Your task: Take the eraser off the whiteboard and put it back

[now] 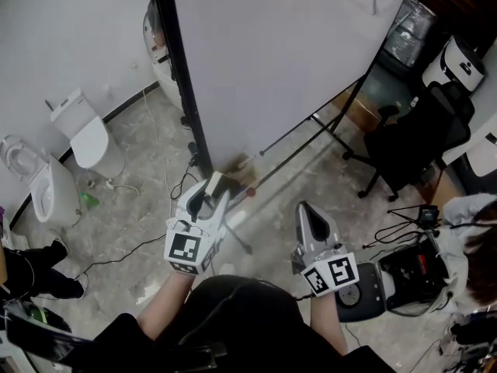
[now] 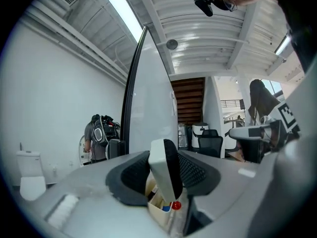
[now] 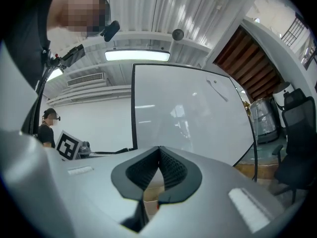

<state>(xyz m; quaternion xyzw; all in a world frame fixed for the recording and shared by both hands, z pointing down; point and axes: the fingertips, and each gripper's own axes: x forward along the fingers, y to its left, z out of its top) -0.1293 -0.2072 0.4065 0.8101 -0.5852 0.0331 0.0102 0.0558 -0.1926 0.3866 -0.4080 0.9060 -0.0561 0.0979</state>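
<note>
left tool point(image 2: 165, 158) grips 1 eraser point(image 2: 161, 175) | right tool point(image 3: 159, 155) closed, empty | 1 whiteboard point(image 1: 279, 61)

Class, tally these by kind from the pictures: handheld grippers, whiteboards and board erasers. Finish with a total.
Grey two-jaw grippers: 2, the left gripper and the right gripper
White whiteboard on a black stand: 1
White eraser with black felt, between the left gripper's jaws: 1
Total: 4
</note>
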